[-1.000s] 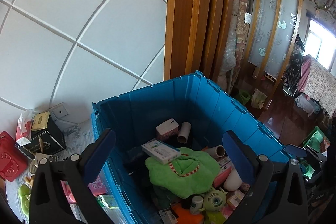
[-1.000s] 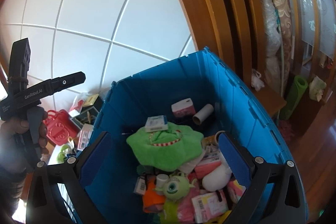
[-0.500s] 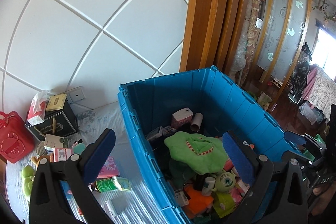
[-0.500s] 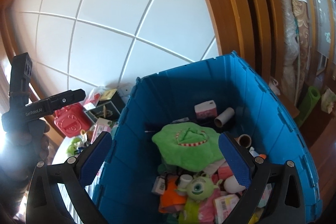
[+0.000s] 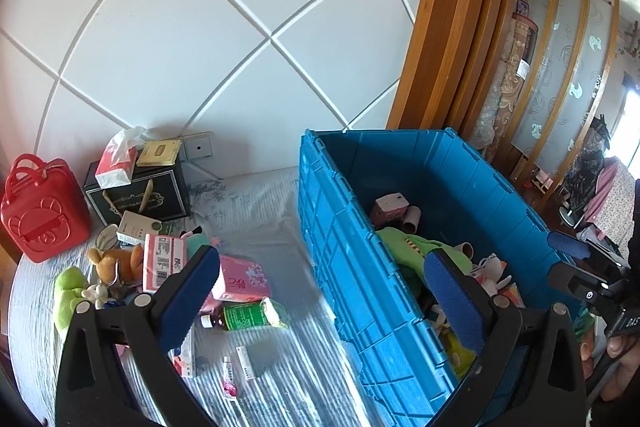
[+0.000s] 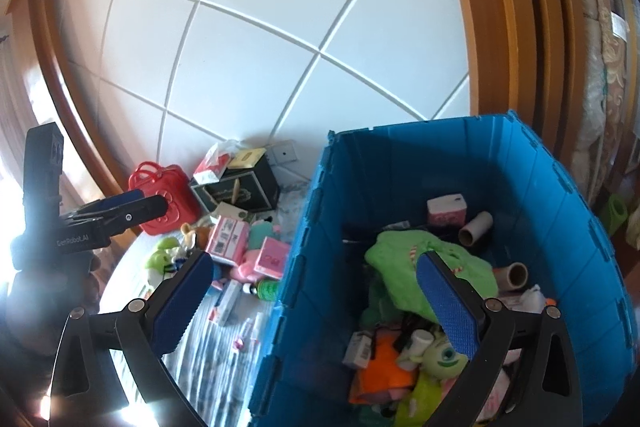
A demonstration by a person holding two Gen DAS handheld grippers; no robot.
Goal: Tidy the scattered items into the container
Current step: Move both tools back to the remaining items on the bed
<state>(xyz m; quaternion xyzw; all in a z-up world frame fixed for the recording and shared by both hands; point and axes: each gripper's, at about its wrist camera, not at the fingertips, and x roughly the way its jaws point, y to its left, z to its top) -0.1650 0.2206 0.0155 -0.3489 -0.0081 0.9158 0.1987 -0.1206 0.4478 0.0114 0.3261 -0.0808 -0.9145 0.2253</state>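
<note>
- Grippers first: the left gripper [image 5: 320, 291] has its blue pads spread wide with nothing between them, and the right gripper [image 6: 312, 295] is the same, wide apart and empty.
- Only the left wrist view shows the far room at the right edge and a small white plush toy [image 5: 491, 269] inside the blue crate [image 5: 352, 267], and also the hand [image 5: 616, 359] that holds the right tool at the lower right.
- Only the right wrist view shows the one-eyed green monster toy [image 6: 442, 353] and an orange item [image 6: 378, 367] at the bottom of the crate [image 6: 560, 211], and the left tool at the left edge of the frame.
- Compared with one second ago, both cameras have turned to the left: the crate filled the frames then, now it sits in the right half, and the striped cloth [image 5: 280, 367] with loose things is in view.
- Inside the crate lie a green plush cloth [image 6: 430, 265], a pink box [image 6: 446, 209] and cardboard tubes [image 6: 476, 227].
- Outside, in the left half of the left view, a green bottle [image 5: 244, 317] lies on its side, near a pink packet [image 5: 242, 277], a brown plush animal [image 5: 116, 261], a black box [image 5: 140, 193] and a red bag [image 5: 40, 215].
</note>
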